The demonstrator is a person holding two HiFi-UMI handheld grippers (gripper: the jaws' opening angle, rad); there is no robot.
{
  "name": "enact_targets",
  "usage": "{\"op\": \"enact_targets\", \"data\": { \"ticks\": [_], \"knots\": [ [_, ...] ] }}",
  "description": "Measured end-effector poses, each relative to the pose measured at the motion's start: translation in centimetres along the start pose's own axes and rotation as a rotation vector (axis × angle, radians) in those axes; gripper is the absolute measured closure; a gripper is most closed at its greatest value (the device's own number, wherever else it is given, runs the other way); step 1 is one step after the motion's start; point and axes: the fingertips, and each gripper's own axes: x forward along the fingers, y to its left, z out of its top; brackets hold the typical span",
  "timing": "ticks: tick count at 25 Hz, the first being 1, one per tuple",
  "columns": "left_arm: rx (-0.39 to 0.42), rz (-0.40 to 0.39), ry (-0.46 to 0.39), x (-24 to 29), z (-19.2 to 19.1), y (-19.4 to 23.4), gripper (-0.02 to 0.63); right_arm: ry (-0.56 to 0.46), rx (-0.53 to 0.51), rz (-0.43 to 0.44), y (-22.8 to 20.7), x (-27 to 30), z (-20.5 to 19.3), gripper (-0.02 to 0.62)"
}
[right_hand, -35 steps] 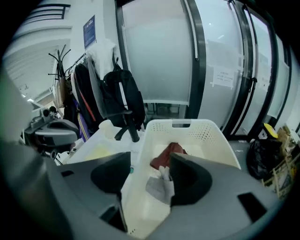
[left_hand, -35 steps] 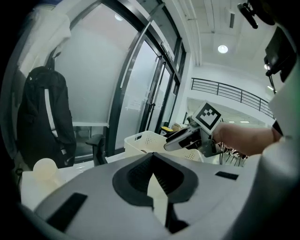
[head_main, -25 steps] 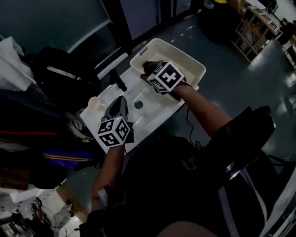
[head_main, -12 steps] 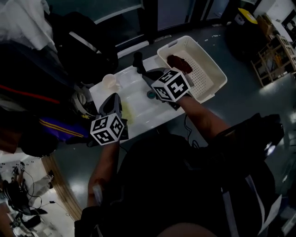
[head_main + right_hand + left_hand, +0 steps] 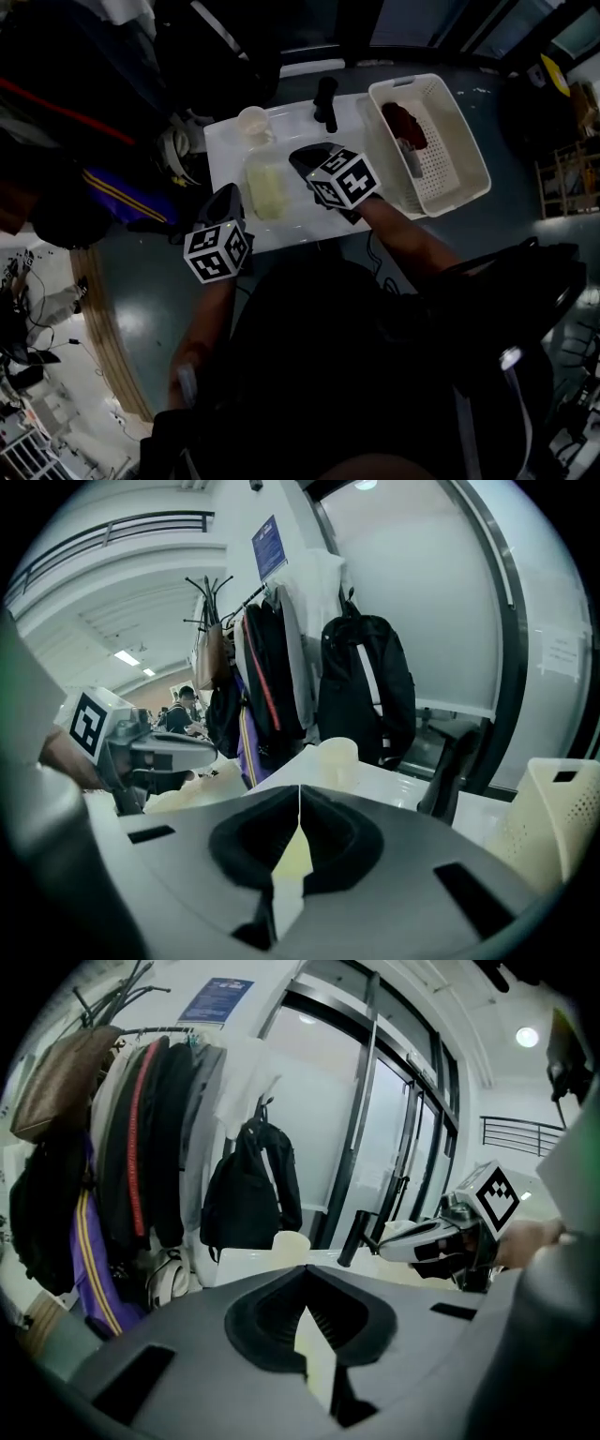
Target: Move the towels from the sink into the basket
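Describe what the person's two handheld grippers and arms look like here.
The left gripper and right gripper match: a grey rounded shell, black ribbed pads at the jaws, and a white cube with black square markers at the back. The forearms are bare below dark clothing. No cables are visible.

Seen from the middle of the sink, the faucet rises at 1 o'clock and a cup at 11, both on the back rim. Toward 3 o'clock the path to the open-topped basket is free. Coats crowd 9 to 10 o'clock.
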Motion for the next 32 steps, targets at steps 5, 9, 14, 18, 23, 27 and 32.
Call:
{"op": "enact_targets", "data": {
  "ticks": [5,9,14,18,23,27,32],
  "knots": [
    [-0.023,0.066,0.056,-1.0,-2.8,2.0,0.598,0.045,0.015,0.062,1.1,3.1,-1.7,0.584],
    [-0.033,0.081,0.082,-1.3,-4.7,2.3,0.598,0.105,-0.025,0.147,2.7,6.1,-4.2,0.507],
    [-0.033,0.107,0.137,-1.5,-7.2,2.6,0.598,0.189,-0.072,0.235,4.1,9.5,-7.7,0.412],
    [-0.039,0.128,0.177,-1.6,-8.9,3.0,0.598,0.239,-0.085,0.269,3.8,12.2,-10.5,0.354],
    [-0.055,0.164,0.185,-1.2,-9.7,3.8,0.598,0.28,-0.054,0.316,3.5,14.7,-13.1,0.282],
    [-0.048,0.159,0.201,-0.4,-10.3,3.6,0.598,0.308,-0.027,0.377,3.9,16.4,-15.0,0.264],
    [-0.057,0.159,0.227,-0.6,-11.3,4.2,0.598,0.307,-0.049,0.459,4.7,18.2,-16.3,0.23]
  ]
}}
